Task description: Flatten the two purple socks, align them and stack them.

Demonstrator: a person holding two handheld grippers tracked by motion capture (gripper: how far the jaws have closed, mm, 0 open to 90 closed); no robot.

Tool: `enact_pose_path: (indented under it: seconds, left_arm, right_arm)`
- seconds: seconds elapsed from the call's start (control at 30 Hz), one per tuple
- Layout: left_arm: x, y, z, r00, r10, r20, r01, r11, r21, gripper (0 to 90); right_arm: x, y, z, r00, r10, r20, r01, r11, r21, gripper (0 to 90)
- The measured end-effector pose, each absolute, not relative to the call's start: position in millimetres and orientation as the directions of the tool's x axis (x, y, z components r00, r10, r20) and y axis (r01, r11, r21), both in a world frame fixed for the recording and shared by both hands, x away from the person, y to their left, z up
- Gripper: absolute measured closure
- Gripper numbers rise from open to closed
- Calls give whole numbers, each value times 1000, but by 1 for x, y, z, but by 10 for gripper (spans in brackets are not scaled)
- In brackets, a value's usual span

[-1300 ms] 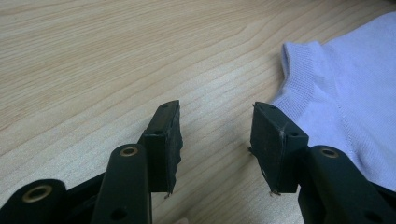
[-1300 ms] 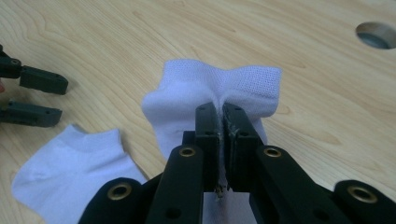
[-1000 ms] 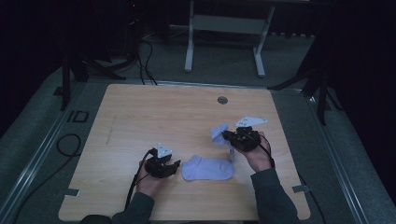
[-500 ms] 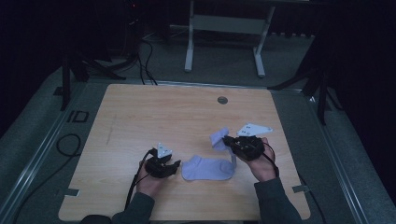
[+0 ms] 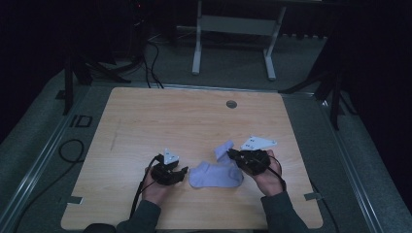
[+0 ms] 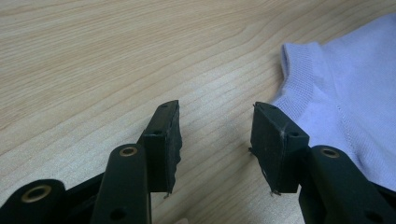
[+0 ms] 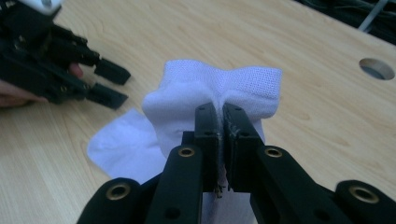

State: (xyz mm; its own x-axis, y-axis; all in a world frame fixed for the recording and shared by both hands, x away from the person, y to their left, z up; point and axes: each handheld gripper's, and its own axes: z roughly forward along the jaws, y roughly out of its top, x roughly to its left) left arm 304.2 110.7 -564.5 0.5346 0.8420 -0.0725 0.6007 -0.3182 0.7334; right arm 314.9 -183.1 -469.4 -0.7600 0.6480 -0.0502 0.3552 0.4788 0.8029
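Where the table (image 5: 194, 116) runs back from the person, most of its wooden top is bare: the whole far half is open but for one round hole (image 5: 231, 104) near the far edge, right of the middle, and wide free strips lie along the left and right edges. All the work sits near the near edge. One pale sock (image 5: 216, 173) lies flat there between the hands, its cuff toward the left; one more piece of pale sock cloth (image 5: 224, 150) is lifted just above and to the right of it, and the high view does not settle whether that is a second sock or a raised end of the same one. There are two grippers. The right gripper (image 7: 220, 122) has its jaws pressed almost together on a fold of that lifted cloth, which bulges out past the tips in the right gripper view. The left gripper (image 6: 215, 122) rests low just left of the flat sock, jaws partly apart with nothing but bare wood between them; the sock's ribbed cuff lies just beside its right-hand jaw in the left gripper view, not between the pads. Two hands, two sleeves enter from the near edge.
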Motion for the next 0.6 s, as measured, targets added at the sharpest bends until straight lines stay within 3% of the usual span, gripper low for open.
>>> enact_pose_path:
  seconds: [0.6]
  left_arm:
    - [304, 110, -565, 531, 844, -76, 600, -311, 737, 527]
  right_arm:
    - [313, -174, -496, -783, 620, 43, 401, 451, 797, 849]
